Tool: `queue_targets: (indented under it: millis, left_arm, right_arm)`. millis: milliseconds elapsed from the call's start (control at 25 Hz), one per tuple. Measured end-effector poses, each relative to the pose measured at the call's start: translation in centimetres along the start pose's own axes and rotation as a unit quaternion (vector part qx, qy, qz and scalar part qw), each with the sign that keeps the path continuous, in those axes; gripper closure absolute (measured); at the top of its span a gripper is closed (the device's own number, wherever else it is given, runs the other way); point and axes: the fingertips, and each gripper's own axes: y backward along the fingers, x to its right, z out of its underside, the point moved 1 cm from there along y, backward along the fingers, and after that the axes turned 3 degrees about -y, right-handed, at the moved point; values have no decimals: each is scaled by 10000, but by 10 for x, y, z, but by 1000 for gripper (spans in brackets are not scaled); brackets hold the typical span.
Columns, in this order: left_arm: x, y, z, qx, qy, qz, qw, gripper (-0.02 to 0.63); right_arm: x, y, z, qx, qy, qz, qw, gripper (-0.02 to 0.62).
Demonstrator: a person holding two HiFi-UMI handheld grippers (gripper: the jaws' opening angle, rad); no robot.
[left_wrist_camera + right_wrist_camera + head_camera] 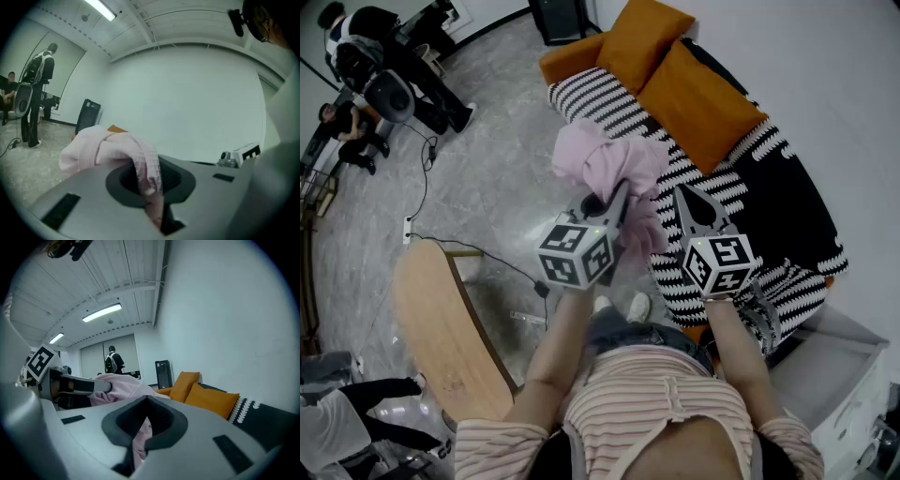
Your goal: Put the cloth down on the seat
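A pink cloth (609,159) hangs bunched in the air over the front edge of the sofa seat (712,187), which has a black and white patterned cover. My left gripper (617,199) is shut on the cloth's left part; in the left gripper view a fold of the cloth (108,150) is pinched between the jaws of that gripper (152,197). Just to its right, my right gripper (682,199) also holds the cloth. In the right gripper view a pink fold (122,385) runs down into the closed jaws of the right gripper (140,441), with the left gripper (70,385) beside it.
Two orange cushions (694,94) lean on the sofa's back. A curved wooden tabletop (441,328) stands at the lower left, with a cable (427,178) on the grey floor. People (384,66) stand at the far top left. A white cabinet (853,375) is at the lower right.
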Motion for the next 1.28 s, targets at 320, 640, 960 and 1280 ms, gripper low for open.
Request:
queue_targets:
  millis: [320,640,960,1280]
  left_arm:
    - [1,-7,5,-39,84,18,10000,565]
    - [-2,-7,10,-55,108,-93,9999,565]
    - [-13,-19,-11,-4,9,-239,9997,565]
    - [-20,-38,-24,27,-52,-287,9996,565]
  right_arm:
    - [9,-3,7,-46,-35,-2,10000,588]
    - [10,-6,15,-162,-124,-338,9992,588]
    - [31,-12,5,-176,-118,-165,9996,586]
    - [50,-25,-4,-110,-172,-103,9997,586]
